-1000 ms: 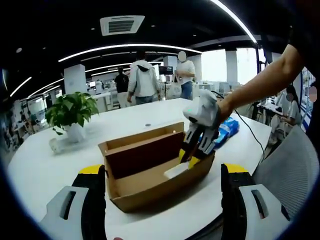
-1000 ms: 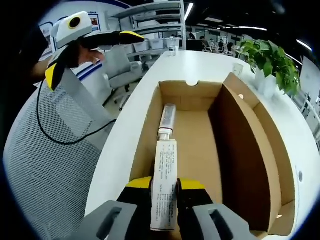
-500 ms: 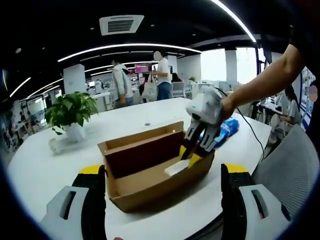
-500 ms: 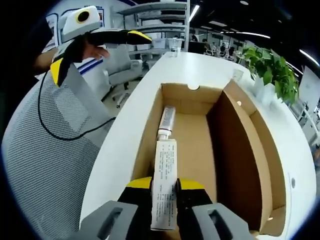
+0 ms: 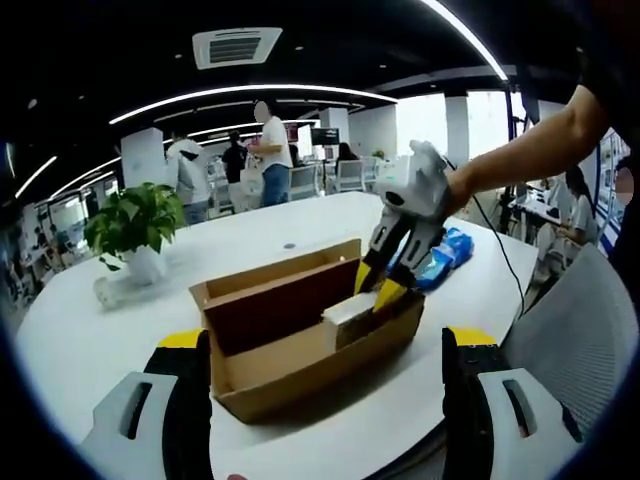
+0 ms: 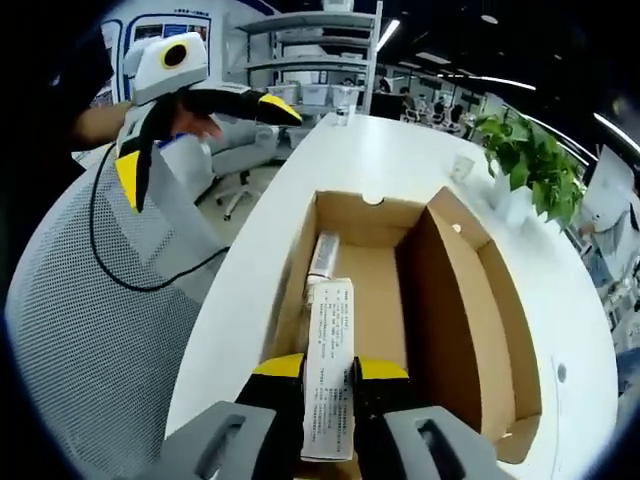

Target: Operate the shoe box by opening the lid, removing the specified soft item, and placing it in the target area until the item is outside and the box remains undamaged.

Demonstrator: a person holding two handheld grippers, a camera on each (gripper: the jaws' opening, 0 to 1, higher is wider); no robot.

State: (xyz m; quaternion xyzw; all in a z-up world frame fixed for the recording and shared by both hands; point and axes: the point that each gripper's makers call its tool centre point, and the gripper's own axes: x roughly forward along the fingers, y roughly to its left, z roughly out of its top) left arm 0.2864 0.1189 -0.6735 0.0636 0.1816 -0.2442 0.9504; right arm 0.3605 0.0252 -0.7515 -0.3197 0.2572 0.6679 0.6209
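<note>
The right gripper [image 6: 329, 372] pinches a white carton [image 6: 330, 375] between its fingers, at lower centre of the right gripper view, above the open shoe box [image 6: 460, 300] on the table [image 6: 400, 150]. The left gripper [image 5: 325, 400] has its fingers spread, holding nothing.

Printing on the white box [image 6: 330, 375]: too small to read.
Near end of the white box: hidden between the right gripper's [image 6: 330, 372] fingers [image 6: 279, 372].
Second item in the shoe box [image 6: 470, 300]: partly hidden behind the white box.
Blue packet [image 5: 441, 258] on the desk [image 5: 120, 330]: partly behind the right gripper.
Left gripper's [image 5: 325, 410] finger bases: cut off by the bottom edge.
</note>
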